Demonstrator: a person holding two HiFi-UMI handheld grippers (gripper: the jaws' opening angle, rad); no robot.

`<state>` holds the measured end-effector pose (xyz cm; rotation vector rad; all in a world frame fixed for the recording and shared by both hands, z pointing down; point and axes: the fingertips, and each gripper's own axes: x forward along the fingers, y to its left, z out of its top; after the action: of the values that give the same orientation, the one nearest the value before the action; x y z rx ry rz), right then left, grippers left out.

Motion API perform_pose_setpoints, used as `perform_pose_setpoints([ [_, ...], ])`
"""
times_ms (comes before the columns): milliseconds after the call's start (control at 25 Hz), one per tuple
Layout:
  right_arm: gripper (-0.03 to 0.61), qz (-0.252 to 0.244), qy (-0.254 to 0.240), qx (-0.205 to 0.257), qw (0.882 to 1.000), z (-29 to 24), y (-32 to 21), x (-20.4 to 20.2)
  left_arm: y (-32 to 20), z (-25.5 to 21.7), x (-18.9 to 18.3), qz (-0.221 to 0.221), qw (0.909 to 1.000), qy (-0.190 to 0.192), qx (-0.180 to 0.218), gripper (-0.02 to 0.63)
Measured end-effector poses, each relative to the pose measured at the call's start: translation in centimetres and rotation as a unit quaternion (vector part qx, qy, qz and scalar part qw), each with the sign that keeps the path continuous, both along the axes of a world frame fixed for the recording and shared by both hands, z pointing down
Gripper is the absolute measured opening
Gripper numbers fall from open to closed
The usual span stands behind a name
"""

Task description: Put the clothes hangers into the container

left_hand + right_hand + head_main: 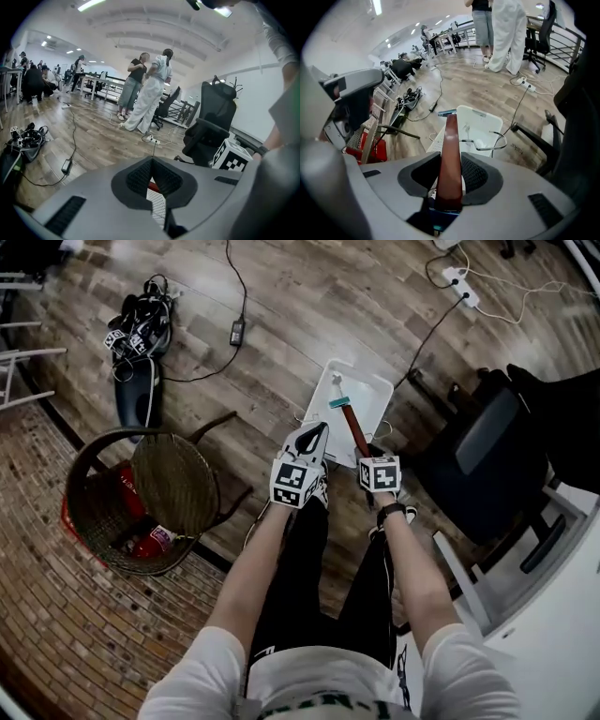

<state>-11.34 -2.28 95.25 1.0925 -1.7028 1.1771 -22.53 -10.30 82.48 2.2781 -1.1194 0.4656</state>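
Right claw (451, 160) clamped on brown hanger (450, 133), held just above white container (371, 396) on floor, not in yet. Left claw (151, 161) closed, empty. Drop pending

There is one brown hanger (352, 426), one white container (372, 393), one wicker chair (174, 482) and one black power adapter (237, 331).

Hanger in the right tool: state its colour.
Reddish-brown hanger, with a teal piece at its far end; it shows best in the right gripper view.
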Motion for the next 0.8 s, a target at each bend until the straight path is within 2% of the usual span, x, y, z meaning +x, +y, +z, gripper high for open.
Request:
perform_pose_setpoints([
  [120, 0.149, 0.035, -0.012, -0.029, 0.999, 4.4, -0.1, 0.0, -0.5, 5.1, 0.5, 0.012, 0.9999, 0.000, -0.010, 0.009],
  [280, 0.149, 0.052, -0.020, -0.045, 0.997, 9.9, -0.5, -1.4, -0.9, 10.2, 0.6, 0.028, 0.9994, -0.001, -0.021, 0.009],
  [440, 0.149, 0.027, -0.014, -0.043, 0.999, 15.7, -1.4, -1.8, -0.5, 12.9, 0.5, 0.011, 0.9989, 0.000, -0.045, 0.009],
  [520, 0.149, 0.041, -0.016, -0.043, 0.998, 18.3, -1.5, -1.4, -0.2, 14.0, 0.5, 0.015, 0.9988, -0.006, -0.046, 0.009],
  [680, 0.149, 0.067, -0.023, -0.036, 0.997, 21.1, -1.3, -1.8, 0.3, 16.0, -1.6, 0.014, 0.9985, -0.011, -0.052, 0.009],
  [720, 0.153, 0.074, -0.028, -0.032, 0.996, 21.2, -1.3, -1.7, 0.4, 16.4, -2.0, 0.013, 0.9984, -0.012, -0.055, 0.011],
  [800, 0.232, 0.094, -0.047, -0.024, 0.994, 21.1, -1.4, -1.5, 0.8, 16.8, -2.3, 0.012, 0.9981, -0.013, -0.058, 0.011],
])
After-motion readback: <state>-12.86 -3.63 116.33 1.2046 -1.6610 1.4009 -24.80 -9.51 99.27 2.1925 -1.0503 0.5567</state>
